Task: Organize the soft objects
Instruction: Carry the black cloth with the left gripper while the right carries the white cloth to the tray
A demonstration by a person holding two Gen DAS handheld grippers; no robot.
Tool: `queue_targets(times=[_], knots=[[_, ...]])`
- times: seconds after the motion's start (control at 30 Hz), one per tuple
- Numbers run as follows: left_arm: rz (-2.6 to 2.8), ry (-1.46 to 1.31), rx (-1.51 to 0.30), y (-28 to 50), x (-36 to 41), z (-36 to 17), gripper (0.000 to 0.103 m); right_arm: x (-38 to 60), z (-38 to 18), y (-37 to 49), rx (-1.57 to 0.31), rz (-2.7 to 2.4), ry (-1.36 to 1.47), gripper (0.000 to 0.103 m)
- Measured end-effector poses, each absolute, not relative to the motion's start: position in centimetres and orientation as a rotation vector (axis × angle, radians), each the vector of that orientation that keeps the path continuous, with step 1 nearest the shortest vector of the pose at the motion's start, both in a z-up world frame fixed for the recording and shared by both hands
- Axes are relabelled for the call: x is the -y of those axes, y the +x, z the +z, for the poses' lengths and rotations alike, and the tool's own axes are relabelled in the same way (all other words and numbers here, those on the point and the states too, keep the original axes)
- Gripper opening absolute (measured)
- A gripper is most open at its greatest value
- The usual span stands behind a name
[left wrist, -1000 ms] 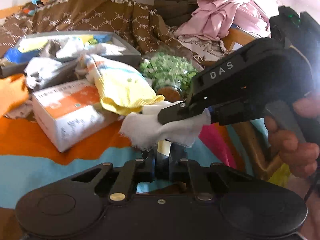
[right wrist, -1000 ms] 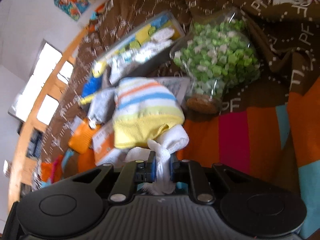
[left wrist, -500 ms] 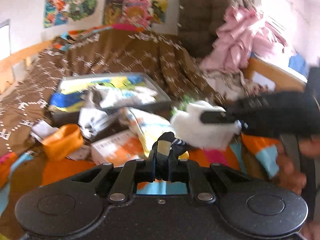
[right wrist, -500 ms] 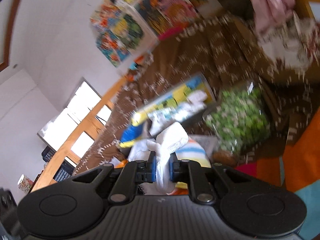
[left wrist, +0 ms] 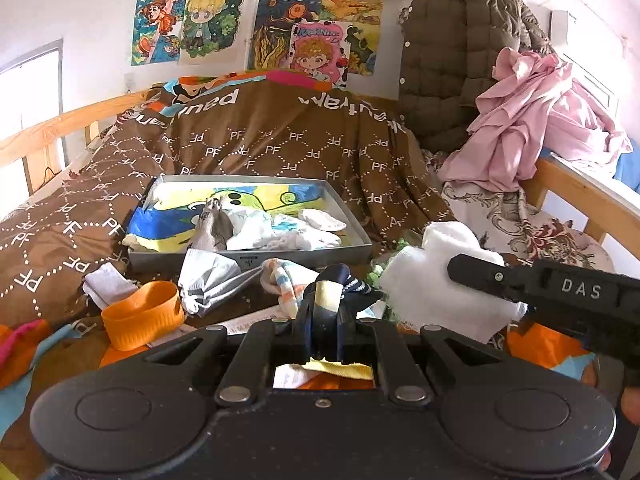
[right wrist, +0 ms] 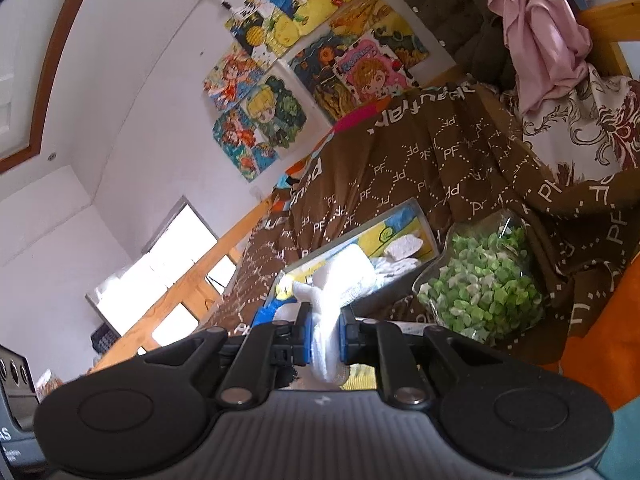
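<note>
Left gripper: the left gripper (left wrist: 325, 322) is clamped on a dark sock (left wrist: 340, 286) with a pale yellow band; the sock is bunched between the closed jaws and sticks up in front of them.
Right gripper: the right gripper (right wrist: 324, 336) is clamped on a white sock (right wrist: 340, 280), which stands up out of the jaws; the left wrist view shows the same sock (left wrist: 436, 280) as a pale wad pinched by the right gripper's finger.
What has changed: a second ago both grippers were low over the bedspread, close to the orange-and-white box, and the white sock was near the cloth. Now both are lifted and tipped up, so the wall posters and the whole grey tray (left wrist: 352, 220) come into view. The grips themselves have not altered.
Where the socks are: both hang in the air, clear of the bed, in front of the tray and apart from each other.
Tray: it already holds several pale socks on a bright printed lining.
Still loose: a grey-and-white sock (left wrist: 208, 280), a striped sock (left wrist: 282, 280) and an orange band (left wrist: 140, 314) lie on the bed before the tray.
Meaning for the task: the pick-up looks finished; I judge the next step to be carrying both socks over the tray's near wall and letting go.
</note>
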State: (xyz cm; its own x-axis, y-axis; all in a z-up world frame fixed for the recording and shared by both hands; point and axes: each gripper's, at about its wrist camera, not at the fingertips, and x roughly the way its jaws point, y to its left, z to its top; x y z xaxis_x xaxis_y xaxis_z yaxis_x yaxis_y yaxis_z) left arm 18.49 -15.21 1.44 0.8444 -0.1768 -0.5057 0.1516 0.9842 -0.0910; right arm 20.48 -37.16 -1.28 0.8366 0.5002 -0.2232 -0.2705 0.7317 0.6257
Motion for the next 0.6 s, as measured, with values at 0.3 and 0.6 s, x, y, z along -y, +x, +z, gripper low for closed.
queue_targets(times=[0.3, 0.6], knots=[[-0.136, -0.074, -0.505, 22.0, 14.4, 1.5, 0.011, 35.2, -0.6, 22.2, -0.352, 0.432, 0.659, 0.014], [-0.079, -0.126, -0.449, 26.3, 10.3, 2.1, 0.011, 30.7, 0.3, 27.9, -0.309, 0.437, 0.46, 0.015]])
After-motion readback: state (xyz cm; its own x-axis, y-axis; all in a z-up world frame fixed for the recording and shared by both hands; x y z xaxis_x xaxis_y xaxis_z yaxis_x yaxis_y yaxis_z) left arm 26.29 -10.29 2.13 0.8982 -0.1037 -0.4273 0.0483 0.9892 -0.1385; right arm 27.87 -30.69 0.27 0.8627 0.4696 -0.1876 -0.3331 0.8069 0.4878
